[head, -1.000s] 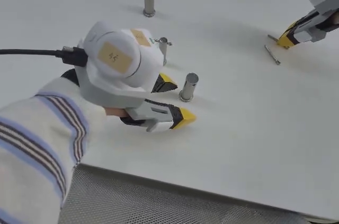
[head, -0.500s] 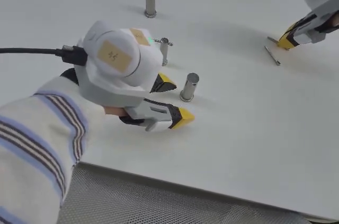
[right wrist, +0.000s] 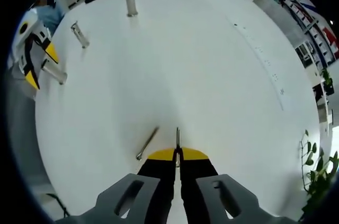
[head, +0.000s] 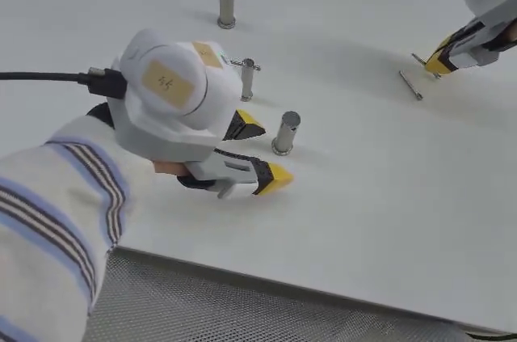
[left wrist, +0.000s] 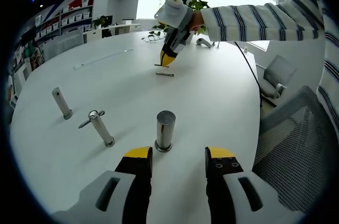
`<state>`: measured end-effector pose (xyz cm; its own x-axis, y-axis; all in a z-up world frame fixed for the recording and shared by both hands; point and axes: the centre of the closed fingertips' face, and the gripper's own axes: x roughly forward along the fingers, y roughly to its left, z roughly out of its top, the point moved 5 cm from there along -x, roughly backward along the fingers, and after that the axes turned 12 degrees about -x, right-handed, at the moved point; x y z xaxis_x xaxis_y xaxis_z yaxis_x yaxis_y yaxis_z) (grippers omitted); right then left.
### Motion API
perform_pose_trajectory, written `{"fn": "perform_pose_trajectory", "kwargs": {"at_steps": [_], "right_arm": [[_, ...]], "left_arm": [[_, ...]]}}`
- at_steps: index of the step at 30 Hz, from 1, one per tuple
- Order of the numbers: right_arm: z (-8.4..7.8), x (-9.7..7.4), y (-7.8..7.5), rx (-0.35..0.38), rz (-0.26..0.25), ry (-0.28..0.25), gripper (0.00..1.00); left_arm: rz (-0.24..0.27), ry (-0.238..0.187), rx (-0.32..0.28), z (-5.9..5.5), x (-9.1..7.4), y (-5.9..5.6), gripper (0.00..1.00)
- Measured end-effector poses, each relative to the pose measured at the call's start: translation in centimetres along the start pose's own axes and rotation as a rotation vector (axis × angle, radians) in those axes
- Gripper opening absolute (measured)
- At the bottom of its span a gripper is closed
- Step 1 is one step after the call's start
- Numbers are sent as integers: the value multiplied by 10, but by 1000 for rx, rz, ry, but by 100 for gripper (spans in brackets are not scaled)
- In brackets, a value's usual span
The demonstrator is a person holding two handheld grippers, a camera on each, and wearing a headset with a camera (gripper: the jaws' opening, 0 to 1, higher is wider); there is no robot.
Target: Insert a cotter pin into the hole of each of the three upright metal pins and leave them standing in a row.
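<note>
The white table (head: 363,196) bore three upright pins. The left gripper (head: 262,150) stood released, the nearest metal pin (head: 285,133) just ahead of its jaws. The right gripper (right wrist: 177,155) was clenched on a cotter pin (right wrist: 177,138), a loose cotter pin (right wrist: 147,143) lying just beside it. The middle pin (head: 247,79) carried a third cotter pin (left wrist: 87,121)

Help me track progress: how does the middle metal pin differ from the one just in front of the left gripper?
The middle pin has a cotter pin through its hole; the near pin has none. The near pin stands just ahead of the open left gripper; the middle pin stands farther off, to one side. The middle pin also looks thinner. Both are upright on the white table.
</note>
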<state>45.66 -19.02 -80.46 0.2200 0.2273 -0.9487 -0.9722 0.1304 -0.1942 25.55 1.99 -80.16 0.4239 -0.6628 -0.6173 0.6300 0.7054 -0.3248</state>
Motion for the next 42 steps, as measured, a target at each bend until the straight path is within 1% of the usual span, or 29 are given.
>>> {"fn": "perform_pose_trajectory", "kwargs": {"at_steps": [7, 17, 19, 23, 25, 29, 35, 36, 37, 39, 42], "right_arm": [[2, -14, 8, -9, -18, -9, 2], [12, -34, 28, -31, -47, -37, 2], [14, -35, 28, -36, -50, -43, 2], [19, -42, 38, -50, -57, -59, 2], [20, -42, 38, -62, -60, -62, 2], [25, -48, 47, -81, -73, -73, 2], [34, -57, 68, -95, -82, -108, 2], [32, -56, 63, -101, -82, -109, 2], [32, -56, 62, -107, -83, -110, 2], [35, -59, 69, -108, -79, -116, 2], [39, -61, 80, -113, -74, -125, 2]], "left_arm": [[-6, -18, -4, 3, -3, -1, 39], [-14, -67, 13, 18, -8, -2, 39], [-16, -72, 18, 20, -8, -3, 39], [-19, -86, 29, 26, -8, -4, 39], [-22, -90, 30, 28, -8, -4, 39], [-21, -99, 36, 31, -9, -4, 39], [-28, -117, 38, 37, -9, -6, 39], [-31, -118, 42, 38, -9, -7, 39], [-32, -120, 47, 40, -9, -8, 39], [-35, -126, 50, 42, -9, -8, 39], [-41, -149, 35, 48, -8, -9, 38]]}}
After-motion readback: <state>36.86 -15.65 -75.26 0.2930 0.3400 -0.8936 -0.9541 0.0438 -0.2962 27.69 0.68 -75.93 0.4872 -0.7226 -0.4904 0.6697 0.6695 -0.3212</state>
